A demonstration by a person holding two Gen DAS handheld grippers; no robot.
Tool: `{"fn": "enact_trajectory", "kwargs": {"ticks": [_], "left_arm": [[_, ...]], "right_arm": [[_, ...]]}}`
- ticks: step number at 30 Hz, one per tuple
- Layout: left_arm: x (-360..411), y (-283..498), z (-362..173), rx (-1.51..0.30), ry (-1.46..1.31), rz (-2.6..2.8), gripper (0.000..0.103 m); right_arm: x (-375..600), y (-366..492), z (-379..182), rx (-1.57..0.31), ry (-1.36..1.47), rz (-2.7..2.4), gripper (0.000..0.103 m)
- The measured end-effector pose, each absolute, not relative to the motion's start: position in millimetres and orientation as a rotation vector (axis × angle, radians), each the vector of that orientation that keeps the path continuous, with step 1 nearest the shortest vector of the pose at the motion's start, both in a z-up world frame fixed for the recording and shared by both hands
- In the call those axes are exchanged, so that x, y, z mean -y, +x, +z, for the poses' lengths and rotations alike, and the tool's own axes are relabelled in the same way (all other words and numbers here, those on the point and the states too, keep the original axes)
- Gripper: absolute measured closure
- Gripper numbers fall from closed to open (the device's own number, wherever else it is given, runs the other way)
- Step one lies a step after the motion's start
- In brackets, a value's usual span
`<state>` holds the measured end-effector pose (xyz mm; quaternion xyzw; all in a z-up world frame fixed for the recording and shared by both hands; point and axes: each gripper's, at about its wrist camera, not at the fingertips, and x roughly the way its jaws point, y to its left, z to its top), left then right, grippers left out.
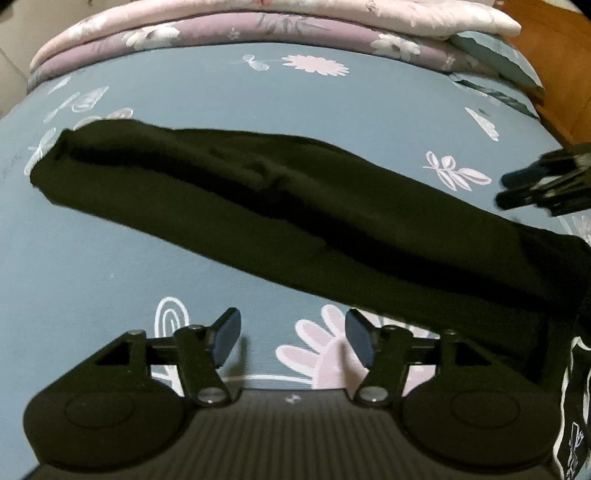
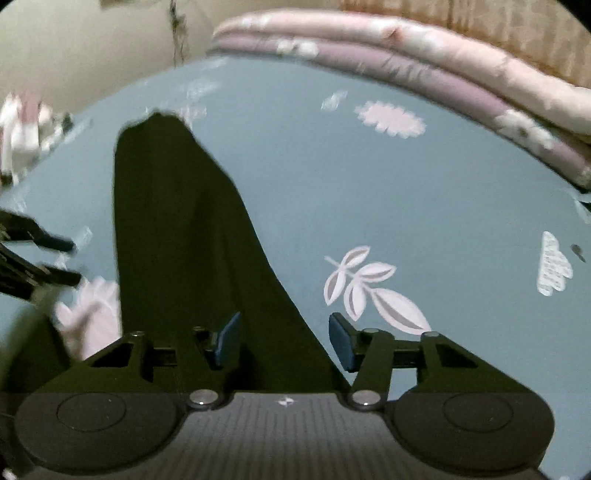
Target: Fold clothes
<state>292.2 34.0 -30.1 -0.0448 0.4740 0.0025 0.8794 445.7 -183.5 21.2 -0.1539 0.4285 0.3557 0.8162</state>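
A long black garment (image 1: 295, 206), folded into a narrow strip, lies slantwise across the blue-grey flowered bedsheet (image 1: 240, 92). My left gripper (image 1: 293, 339) hovers just in front of its near edge, jaws open, with only sheet between the fingers. At the garment's right end my right gripper (image 1: 535, 184) shows as a blur. In the right wrist view the garment (image 2: 177, 240) runs away from me, and its near end lies under and between the fingers of my right gripper (image 2: 284, 341), whose pads stand apart from the cloth. The left gripper (image 2: 37, 258) reaches in from the left edge.
Folded pink and purple quilts (image 1: 258, 33) (image 2: 443, 74) are stacked along the far side of the bed. Wooden furniture (image 1: 554, 55) stands beyond the far right corner. A black-and-white patterned item (image 1: 576, 424) hangs at the lower right edge. A pale wall (image 2: 92, 44) is behind.
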Motion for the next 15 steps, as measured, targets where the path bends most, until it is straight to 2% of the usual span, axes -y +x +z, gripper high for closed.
{"fn": "enact_trajectory", "kwargs": {"ticks": [11, 12, 14, 15], "left_arm": [[-66, 299, -55, -1.0, -0.145, -0.031, 0.039], [-68, 298, -56, -0.996, -0.152, -0.036, 0.039], [-70, 297, -56, -0.987, -0.163, -0.044, 0.039], [-72, 296, -55, -0.982, -0.167, -0.047, 0.039]], "right_arm": [[147, 472, -25, -1.04, -0.396, 0.758, 0.053], [143, 471, -27, -1.043, -0.418, 0.752, 0.064], [137, 469, -24, -1.056, -0.428, 0.753, 0.096], [135, 467, -23, -1.057, -0.439, 0.746, 0.096]]}}
